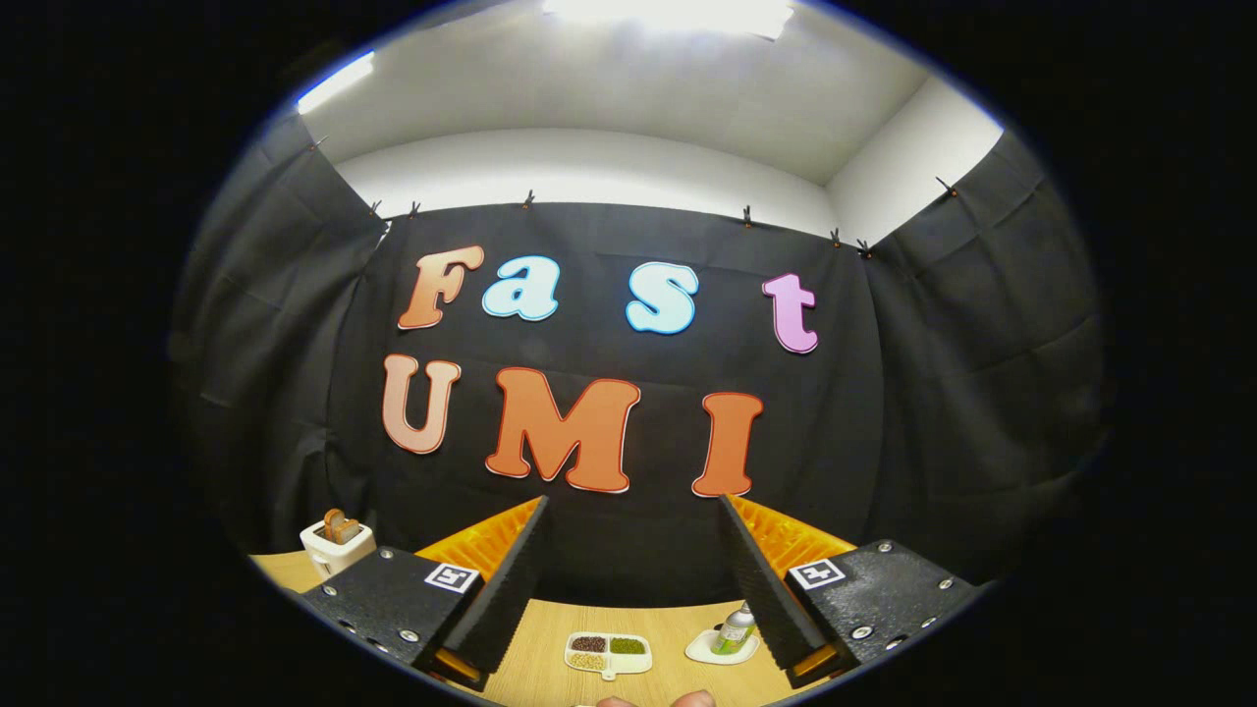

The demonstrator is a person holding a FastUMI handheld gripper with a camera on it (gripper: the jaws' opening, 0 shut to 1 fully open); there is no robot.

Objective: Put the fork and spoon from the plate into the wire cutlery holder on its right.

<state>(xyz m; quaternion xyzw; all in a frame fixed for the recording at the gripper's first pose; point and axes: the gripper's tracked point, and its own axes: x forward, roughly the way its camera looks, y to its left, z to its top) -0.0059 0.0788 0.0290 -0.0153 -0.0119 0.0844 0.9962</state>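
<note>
Our gripper stands released, holding nothing — low in frame. We judge fork and spoon stiff, light, slippery — pinch mid-handle.

A recording booth: black cloth wall clipped under a white ceiling, a light wooden surface carrying staged household props, a small white toaster and a white divided dish of beans.
</note>
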